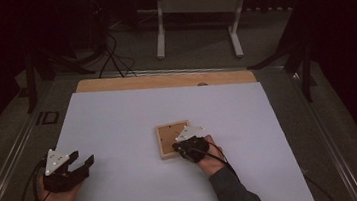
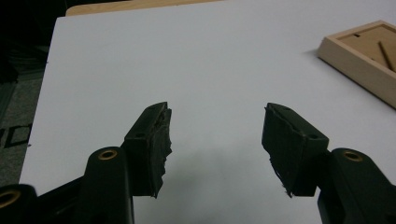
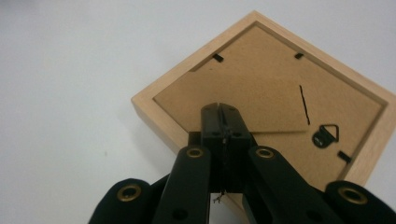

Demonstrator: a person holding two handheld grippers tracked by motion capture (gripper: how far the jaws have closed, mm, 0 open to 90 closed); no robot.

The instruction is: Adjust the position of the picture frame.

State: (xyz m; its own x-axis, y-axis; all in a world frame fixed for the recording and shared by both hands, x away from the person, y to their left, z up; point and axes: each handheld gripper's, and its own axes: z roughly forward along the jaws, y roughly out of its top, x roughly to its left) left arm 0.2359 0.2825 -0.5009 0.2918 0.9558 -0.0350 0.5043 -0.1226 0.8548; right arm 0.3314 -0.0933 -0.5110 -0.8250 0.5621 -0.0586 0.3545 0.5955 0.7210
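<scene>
Wooden picture frame (image 1: 172, 139) lies face down at the high view's centre; our right gripper (image 1: 180, 148), jaws closed empty, covers its lower right corner. Our left gripper (image 1: 83, 163) gapes empty, lower left.

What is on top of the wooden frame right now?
The shut right claw sits over the frame's brown backing board. A metal hanger shows; the frame's front lies face down, unseen.

Picture frame (image 3: 154, 105): pale wood rim, plain brown backing board, black clips, dark hanger ring. Surface (image 1: 119, 127): plain white sheet, tan wood strip at far edge. Both tongs, left (image 2: 217, 140) and right (image 3: 219, 114): black, brass-coloured rivets.
</scene>
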